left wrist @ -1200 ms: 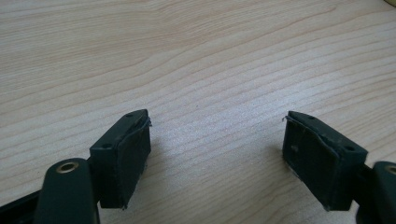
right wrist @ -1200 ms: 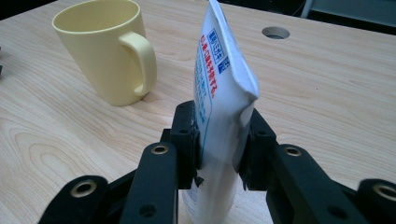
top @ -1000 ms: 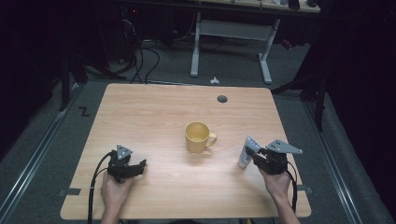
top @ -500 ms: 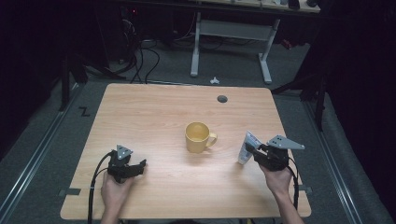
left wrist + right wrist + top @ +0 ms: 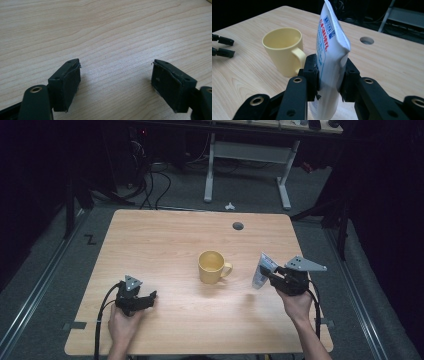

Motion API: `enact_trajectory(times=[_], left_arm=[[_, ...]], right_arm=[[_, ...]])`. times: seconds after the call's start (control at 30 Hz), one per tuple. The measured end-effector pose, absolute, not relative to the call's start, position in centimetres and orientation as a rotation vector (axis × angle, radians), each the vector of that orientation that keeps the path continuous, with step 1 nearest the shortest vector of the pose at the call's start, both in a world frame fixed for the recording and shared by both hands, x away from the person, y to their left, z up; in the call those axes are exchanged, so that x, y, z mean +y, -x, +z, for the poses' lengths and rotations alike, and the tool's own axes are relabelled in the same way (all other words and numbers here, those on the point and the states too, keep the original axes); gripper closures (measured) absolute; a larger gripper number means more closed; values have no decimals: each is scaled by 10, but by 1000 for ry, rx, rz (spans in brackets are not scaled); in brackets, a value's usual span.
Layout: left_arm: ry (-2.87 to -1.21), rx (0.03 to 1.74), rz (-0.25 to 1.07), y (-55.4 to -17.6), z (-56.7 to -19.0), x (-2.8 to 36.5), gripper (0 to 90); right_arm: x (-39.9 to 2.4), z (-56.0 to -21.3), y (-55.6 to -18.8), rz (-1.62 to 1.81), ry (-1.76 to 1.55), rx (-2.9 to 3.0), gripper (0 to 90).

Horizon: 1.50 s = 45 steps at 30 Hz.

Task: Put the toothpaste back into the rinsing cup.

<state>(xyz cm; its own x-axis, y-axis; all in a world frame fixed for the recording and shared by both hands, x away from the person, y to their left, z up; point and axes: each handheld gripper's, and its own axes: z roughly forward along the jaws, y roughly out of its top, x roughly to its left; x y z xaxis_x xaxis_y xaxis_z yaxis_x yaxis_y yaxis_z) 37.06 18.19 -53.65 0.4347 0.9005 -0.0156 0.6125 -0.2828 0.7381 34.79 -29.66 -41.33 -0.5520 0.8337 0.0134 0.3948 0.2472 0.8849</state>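
The right gripper (image 5: 329, 75) has its black jaws clamped on a white squeeze tube (image 5: 331, 50), pressing the soft, glossy plastic in at its middle; the tube stands nearly upright between the pads, its flat crimped end topmost and blue and red print running down one face, and in the high view the tube (image 5: 262, 270) sticks out from the left of the right gripper (image 5: 272, 278), lifted off the wood. Just beyond the left jaw in the right gripper view stands a pale yellow mug (image 5: 283, 50), smooth and cylindrical with a rounded loop handle turned toward the tube; the part of its inside that shows looks empty. In the high view the mug (image 5: 213, 266) sits upright near the middle of the table (image 5: 165, 240), a light wood-grain top with a round grommet hole (image 5: 238, 226) past it. The left gripper (image 5: 116, 82) rests low over bare grain, its square matte black pads (image 5: 71, 83) standing well apart with nothing between them; from above, the left gripper (image 5: 150, 296) lies well left of the mug
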Motion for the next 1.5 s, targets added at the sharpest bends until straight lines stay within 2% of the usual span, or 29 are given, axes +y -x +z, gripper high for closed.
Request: enact_trajectory(times=[0.6,1.5], left_arm=[[-2007,1270,541,-371,-537,182,235],[-2008,1270,541,-371,-537,182,235]], right_arm=[[-275,-376,-368,1336,-1022,2096,712],[-238,-353,-397,1424,-956,2136,711]])
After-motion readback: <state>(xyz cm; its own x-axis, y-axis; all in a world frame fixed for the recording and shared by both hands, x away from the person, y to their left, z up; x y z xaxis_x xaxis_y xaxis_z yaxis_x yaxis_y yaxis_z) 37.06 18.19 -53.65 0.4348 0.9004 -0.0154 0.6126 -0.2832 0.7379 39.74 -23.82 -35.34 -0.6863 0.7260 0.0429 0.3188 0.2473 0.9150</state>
